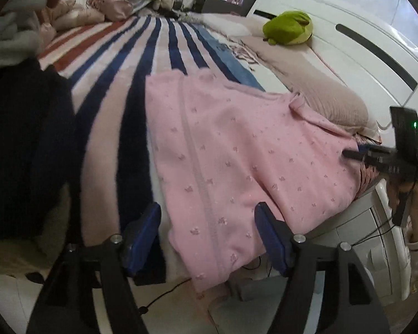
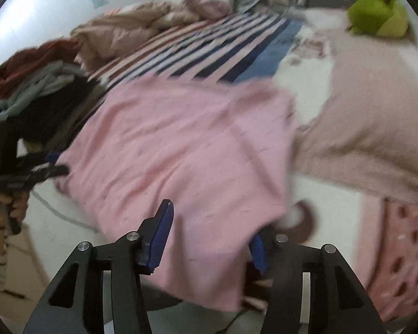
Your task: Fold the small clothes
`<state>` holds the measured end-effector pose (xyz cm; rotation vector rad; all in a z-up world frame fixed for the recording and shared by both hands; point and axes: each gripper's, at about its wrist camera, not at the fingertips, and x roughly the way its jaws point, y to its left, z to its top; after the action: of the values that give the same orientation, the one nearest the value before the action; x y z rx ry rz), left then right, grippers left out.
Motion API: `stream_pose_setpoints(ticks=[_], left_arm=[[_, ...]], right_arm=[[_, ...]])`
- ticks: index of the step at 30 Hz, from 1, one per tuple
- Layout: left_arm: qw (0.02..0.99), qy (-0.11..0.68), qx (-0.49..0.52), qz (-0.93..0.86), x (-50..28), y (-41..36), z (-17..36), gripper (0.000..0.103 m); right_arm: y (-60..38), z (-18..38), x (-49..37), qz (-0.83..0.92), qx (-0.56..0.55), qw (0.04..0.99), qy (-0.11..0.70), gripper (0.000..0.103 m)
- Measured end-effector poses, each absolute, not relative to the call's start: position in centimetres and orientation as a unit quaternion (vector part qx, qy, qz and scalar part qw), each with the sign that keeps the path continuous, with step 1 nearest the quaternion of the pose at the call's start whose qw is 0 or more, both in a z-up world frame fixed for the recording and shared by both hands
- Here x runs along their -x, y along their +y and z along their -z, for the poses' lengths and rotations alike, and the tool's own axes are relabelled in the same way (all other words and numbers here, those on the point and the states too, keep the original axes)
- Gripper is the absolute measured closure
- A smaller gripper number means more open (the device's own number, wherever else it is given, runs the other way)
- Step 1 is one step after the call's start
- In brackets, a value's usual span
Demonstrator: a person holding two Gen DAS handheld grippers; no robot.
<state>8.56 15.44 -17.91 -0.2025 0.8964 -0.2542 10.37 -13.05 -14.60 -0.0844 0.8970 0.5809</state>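
Note:
A pink knitted garment [image 1: 231, 161] with small flower dots lies spread flat on the striped bedspread [image 1: 142, 64], its near edge hanging over the bed's side. My left gripper [image 1: 207, 239] is open, its blue pads astride the garment's near hem. My right gripper [image 2: 211, 239] is open at the garment's [image 2: 186, 150] other near corner; cloth covers part of its right pad. The right gripper also shows in the left wrist view [image 1: 359, 154], at the garment's right edge. The left gripper shows in the right wrist view [image 2: 55, 164].
A pile of dark, grey and red clothes [image 2: 33, 83] sits at the left of the bed. A green plush toy [image 1: 288, 27] and a beige pillow [image 2: 376, 117] lie at the right. A white headboard [image 1: 362, 41] stands behind. Cables lie on the floor below.

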Motion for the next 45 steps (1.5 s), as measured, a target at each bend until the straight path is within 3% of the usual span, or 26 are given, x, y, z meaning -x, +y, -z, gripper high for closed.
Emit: stream_pose_setpoints(ticks=[3,7,12,17,21,26,34,40,43,44,45], left_arm=[[0.894,0.422,0.106,0.109,-9.0,16.0,17.6,0.037],[0.895,0.415,0.124,0.111,-9.6,16.4,17.8,0.037],[0.892,0.415,0.136,0.116,-9.9,16.0,18.5,0.037],[0.890,0.417,0.141,0.118,-9.0,16.2,19.0,0.030],[0.887,0.418,0.152,0.123,-7.3,16.6,19.3,0.022],[0.875,0.420,0.189,0.147,-4.9,17.4,20.3,0.016],[0.865,0.389,0.270,0.166,-4.4,15.3,22.8,0.016],[0.878,0.349,0.303,0.124,-5.6,14.2,22.3,0.028],[0.883,0.350,0.295,0.098,-6.3,13.9,21.7,0.052],[0.886,0.350,0.291,0.094,-6.4,13.7,21.4,0.070],[0.890,0.347,0.283,0.090,-6.5,13.5,20.8,0.078]], right_arm=[[-13.7,12.5,-11.9,-0.246,0.032,0.889,0.384,0.059],[-11.5,12.3,-13.8,-0.292,0.030,0.878,0.377,0.098],[-8.1,17.2,-16.4,-0.319,0.052,0.824,0.465,0.098],[-11.3,17.2,-21.1,-0.225,0.018,0.875,0.428,0.103],[-13.0,16.7,-22.5,-0.157,0.057,0.897,0.410,0.102],[-14.4,13.8,-17.9,-0.218,0.033,0.898,0.381,0.101],[-8.2,13.2,-8.9,-0.371,0.031,0.849,0.375,0.101],[-4.1,16.7,-7.5,-0.391,0.057,0.819,0.415,0.101],[-3.5,19.1,-7.8,-0.379,0.059,0.808,0.447,0.101],[-3.8,19.3,-7.5,-0.380,0.049,0.810,0.443,0.101],[-4.1,19.2,-7.3,-0.379,0.043,0.812,0.442,0.101]])
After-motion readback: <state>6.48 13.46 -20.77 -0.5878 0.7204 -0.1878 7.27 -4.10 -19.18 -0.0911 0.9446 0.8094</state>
